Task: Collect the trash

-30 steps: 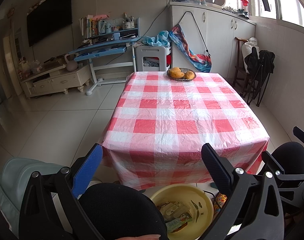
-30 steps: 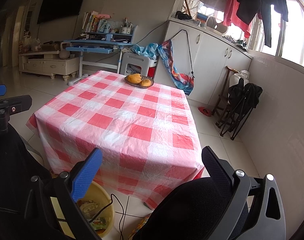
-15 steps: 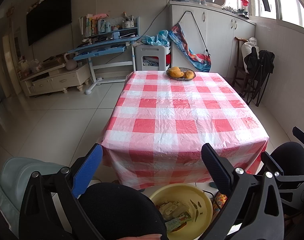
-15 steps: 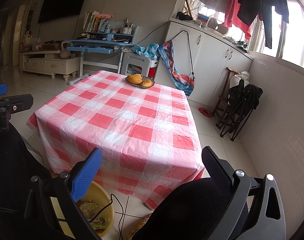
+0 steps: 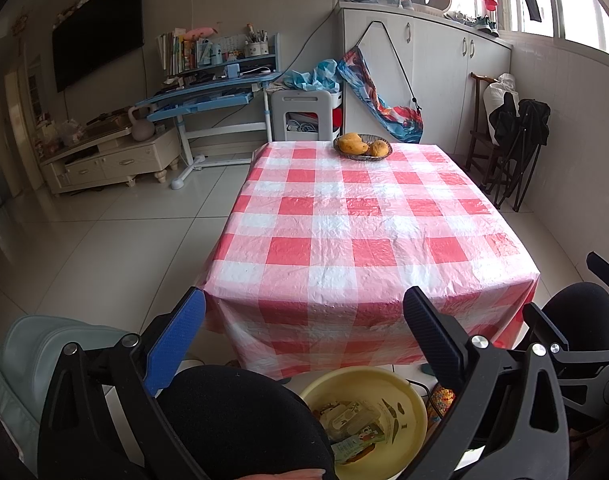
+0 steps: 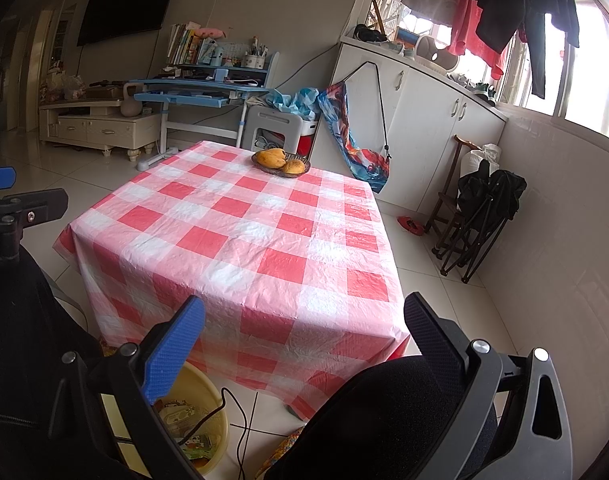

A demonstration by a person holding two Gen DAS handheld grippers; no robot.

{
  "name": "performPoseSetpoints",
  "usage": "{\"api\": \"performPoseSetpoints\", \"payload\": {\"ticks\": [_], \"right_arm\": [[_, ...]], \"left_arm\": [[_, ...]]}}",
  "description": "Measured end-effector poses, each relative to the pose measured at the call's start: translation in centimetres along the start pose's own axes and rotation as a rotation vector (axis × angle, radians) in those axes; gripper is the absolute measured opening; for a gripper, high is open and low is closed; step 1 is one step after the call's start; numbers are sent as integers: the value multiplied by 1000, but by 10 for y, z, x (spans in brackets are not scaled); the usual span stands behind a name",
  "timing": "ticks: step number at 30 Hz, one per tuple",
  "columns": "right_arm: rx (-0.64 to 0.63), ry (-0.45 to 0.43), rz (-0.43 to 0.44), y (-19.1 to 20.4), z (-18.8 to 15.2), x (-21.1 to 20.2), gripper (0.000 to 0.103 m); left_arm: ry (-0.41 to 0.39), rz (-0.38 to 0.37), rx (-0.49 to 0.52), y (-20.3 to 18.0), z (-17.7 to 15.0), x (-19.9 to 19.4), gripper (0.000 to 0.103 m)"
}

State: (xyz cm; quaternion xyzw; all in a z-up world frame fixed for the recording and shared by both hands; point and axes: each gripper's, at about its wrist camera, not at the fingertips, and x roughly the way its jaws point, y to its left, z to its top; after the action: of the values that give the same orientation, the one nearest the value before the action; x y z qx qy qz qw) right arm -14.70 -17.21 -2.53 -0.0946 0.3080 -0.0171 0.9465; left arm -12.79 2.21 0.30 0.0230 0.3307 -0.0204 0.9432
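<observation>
So both your grippers are spread wide and holding nothing: left gripper (image 5: 304,320), right gripper (image 6: 304,320). The trash sits in the yellow basin (image 5: 404,384) right below the left one, on the floor; the checkered desk (image 5: 368,232) beyond carries only a fruit bowl (image 5: 362,146).

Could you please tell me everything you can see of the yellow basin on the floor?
The basin is a round, pale yellow tub, plastic by the look of it, standing upright on the tiled floor just in front of the table's near edge, below the hanging cloth. It holds trash: crumpled wrappers and small printed packets, and dark scraps cling to its inner wall. In the right wrist view a black cable runs over its rim. Neither hand-held gripper touches it.
</observation>
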Motion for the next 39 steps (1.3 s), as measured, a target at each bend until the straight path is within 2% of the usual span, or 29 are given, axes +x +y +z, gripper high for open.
{"api": "performPoseSetpoints", "payload": {"ticks": [31, 39], "right_arm": [[-3, 0, -2, 2, 1, 0, 95], [-3, -1, -2, 3, 1, 0, 95]], "left_arm": [[2, 0, 3, -2, 0, 0, 96], [21, -11, -18, 12, -2, 2, 96]]}}
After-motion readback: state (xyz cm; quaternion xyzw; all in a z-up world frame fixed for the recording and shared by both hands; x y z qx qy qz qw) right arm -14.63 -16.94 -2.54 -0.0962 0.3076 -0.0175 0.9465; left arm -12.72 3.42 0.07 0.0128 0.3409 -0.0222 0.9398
